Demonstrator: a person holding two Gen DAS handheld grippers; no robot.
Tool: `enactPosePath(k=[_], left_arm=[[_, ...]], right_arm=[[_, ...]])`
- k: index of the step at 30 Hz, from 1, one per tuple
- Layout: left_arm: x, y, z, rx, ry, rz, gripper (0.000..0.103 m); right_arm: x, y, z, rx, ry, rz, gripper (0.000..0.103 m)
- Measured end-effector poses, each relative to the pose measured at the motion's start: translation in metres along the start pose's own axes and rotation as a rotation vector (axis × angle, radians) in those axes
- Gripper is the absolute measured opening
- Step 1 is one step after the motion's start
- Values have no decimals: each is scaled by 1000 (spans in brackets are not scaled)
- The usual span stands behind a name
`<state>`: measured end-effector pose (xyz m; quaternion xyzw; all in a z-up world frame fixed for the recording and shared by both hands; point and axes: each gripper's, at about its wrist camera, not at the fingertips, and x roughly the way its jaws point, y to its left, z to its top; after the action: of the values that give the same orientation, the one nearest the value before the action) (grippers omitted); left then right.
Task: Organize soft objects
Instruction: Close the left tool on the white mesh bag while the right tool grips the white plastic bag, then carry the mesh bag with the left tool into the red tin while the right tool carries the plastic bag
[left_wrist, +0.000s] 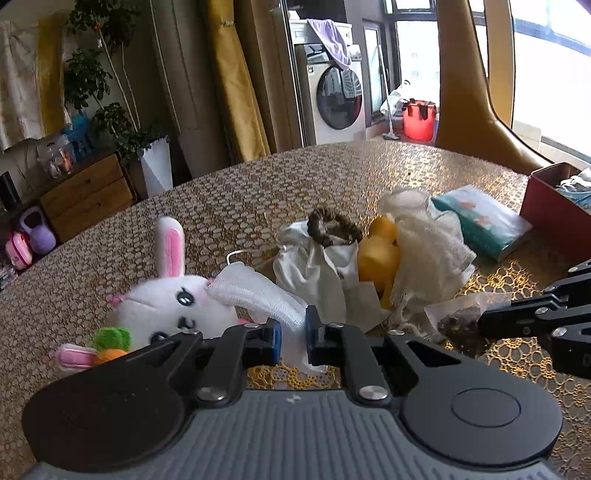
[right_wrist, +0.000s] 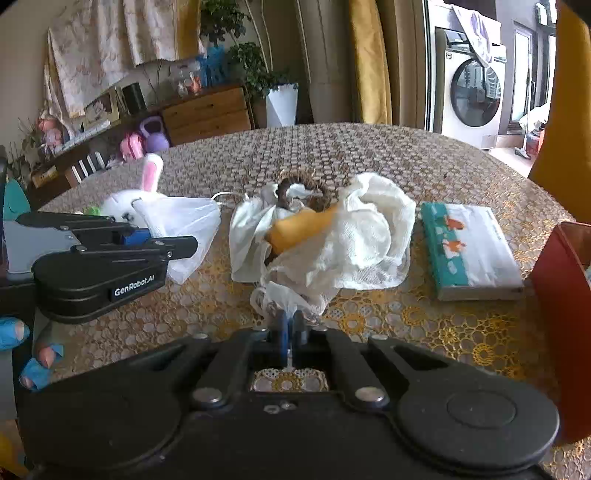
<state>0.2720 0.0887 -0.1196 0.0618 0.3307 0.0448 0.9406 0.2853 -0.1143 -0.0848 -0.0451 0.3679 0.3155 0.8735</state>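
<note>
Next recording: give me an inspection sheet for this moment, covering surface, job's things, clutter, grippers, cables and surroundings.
Surface: round table under a patterned gold and brown cloth.
Job's things: plush bunny lying at the left; white gauze cloth beside it; a pile with a pale bag, brown scrunchie, yellow toy and white net cloth; tissue pack; red box at the right.
Clutter: clear packet of dark bits.
Grippers: left gripper closed on the gauze cloth; right gripper closed on thin white fabric at the pile's near edge.
Cables: nothing seen.
Surroundings: washing machine, wooden drawers, potted plant, yellow curtains.
</note>
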Motion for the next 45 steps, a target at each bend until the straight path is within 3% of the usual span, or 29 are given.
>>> enactPosePath(k=[25, 34, 45], left_arm=[[-108, -22, 41, -81, -105, -159, 12], [-143, -57, 59, -48, -152, -227, 12], [-165, -128, 79, 53, -198, -342, 12]], right_arm=[[-126, -11, -3, 99, -179, -36, 1], [-166, -36, -9, 137, -246, -66, 1], [-209, -72, -20, 174, -284, -142, 1]])
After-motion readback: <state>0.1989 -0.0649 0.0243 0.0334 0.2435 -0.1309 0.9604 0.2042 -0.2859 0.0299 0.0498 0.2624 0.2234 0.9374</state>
